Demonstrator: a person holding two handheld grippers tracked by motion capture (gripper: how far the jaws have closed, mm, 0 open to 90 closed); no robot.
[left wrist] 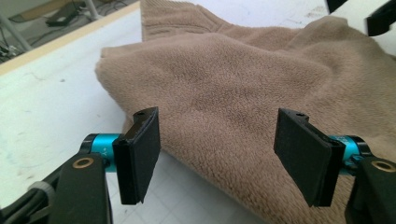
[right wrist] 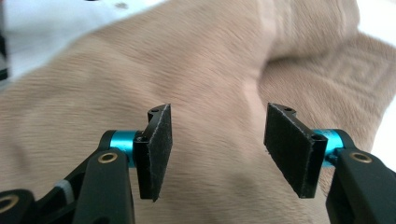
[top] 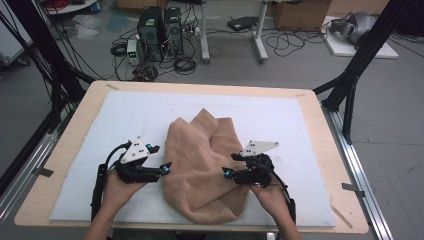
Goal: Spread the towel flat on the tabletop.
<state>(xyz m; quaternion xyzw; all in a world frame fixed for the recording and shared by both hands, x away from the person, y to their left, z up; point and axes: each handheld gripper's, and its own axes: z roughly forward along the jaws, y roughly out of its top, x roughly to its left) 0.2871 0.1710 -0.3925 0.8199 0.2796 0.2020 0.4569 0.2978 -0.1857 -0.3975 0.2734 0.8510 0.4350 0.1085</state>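
A tan fleece towel [top: 202,165] lies crumpled and partly folded on the white mat [top: 125,120] in the high view. My left gripper [top: 166,167] sits at the towel's left edge, jaws wide apart, pointing right. In the left gripper view the towel [left wrist: 233,84] spreads beyond the left gripper [left wrist: 219,156], whose pads grip nothing. My right gripper [top: 226,172] hovers over the towel's right half, pointing left. In the right gripper view the right gripper [right wrist: 217,149] stands open above the fleece [right wrist: 140,70], with nothing pinched.
The mat covers a wooden table [top: 325,130] with bare wood along its rims. Black frame posts [top: 350,85] rise at the right and left. Computers [top: 160,30] and cables lie on the floor beyond the far edge.
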